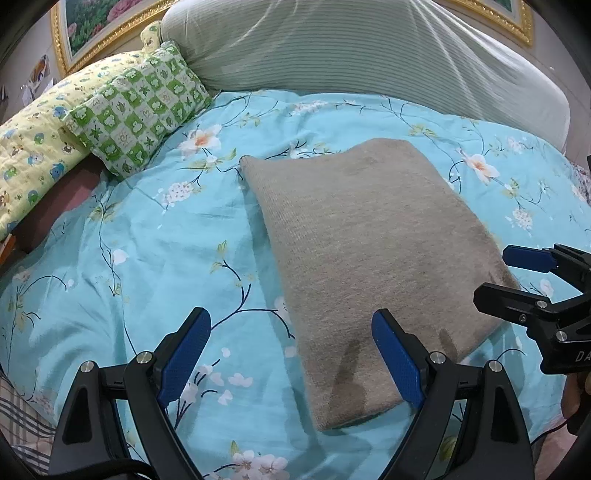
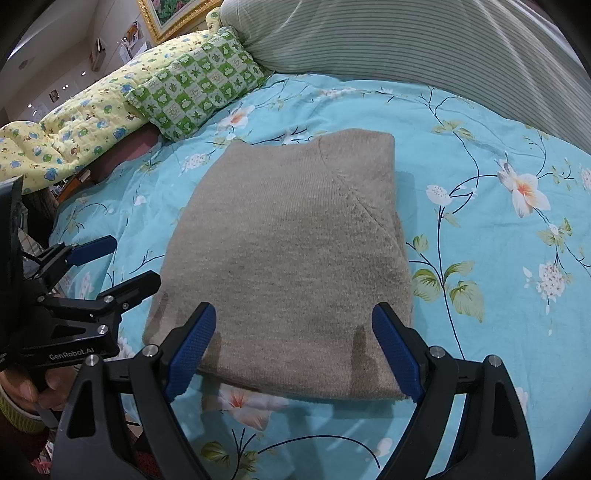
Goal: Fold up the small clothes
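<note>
The bed (image 1: 155,236), spread with a turquoise floral cover, fills both views and runs well ahead of both sets of jaws. Farthest ahead of them lies a large grey-green striped bolster (image 1: 332,48), stretched across the head of the bed. Ahead and to the left of the jaws sits a long yellow quilt (image 1: 33,140) printed with small cartoon animals, and resting against it is a green-and-white checked pillow (image 1: 140,110), its near corner touching the floral cover. On the wall beyond them hangs a gold-framed flower picture (image 1: 96,26), only partly in view. The folded beige knit garment (image 2: 291,254) lies flat on the cover as a neat rectangle, a raglan seam showing on its upper layer; in the right wrist view it lies straight ahead of the right jaws, its near edge reaching between them, while in the left wrist view it lies ahead and to the right, its near corner just past the right-hand pad. The left gripper (image 1: 291,354) has its jaws spread wide and holds nothing, one blue pad over bare cover and the other over the garment's near end. The right gripper (image 2: 293,347) likewise has its jaws wide apart and empty, both pads over the garment's near edge.
</note>
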Action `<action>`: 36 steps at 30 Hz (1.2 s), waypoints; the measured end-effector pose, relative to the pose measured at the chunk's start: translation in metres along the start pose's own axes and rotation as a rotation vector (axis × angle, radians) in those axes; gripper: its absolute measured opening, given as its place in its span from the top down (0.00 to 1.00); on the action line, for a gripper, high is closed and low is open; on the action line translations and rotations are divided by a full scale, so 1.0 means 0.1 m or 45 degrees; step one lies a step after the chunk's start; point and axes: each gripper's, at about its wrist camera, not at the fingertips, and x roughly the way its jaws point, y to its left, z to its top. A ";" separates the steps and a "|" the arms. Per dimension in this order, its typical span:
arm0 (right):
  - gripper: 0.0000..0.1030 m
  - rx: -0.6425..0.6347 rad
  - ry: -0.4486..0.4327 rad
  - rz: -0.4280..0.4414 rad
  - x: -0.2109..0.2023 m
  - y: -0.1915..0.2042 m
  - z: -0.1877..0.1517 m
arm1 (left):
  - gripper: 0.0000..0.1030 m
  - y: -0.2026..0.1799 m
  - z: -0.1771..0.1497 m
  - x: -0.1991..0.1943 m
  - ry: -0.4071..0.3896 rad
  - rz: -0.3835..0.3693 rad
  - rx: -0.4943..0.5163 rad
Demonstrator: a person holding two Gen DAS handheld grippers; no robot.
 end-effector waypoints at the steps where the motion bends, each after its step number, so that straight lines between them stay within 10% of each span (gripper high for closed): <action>1: 0.16 0.000 0.000 -0.001 0.00 0.00 0.00 | 0.13 0.00 0.00 0.00 0.000 -0.001 0.001; 36: 0.16 0.046 -0.023 0.006 -0.03 -0.11 0.08 | 0.13 0.00 0.13 0.06 0.010 -0.006 0.015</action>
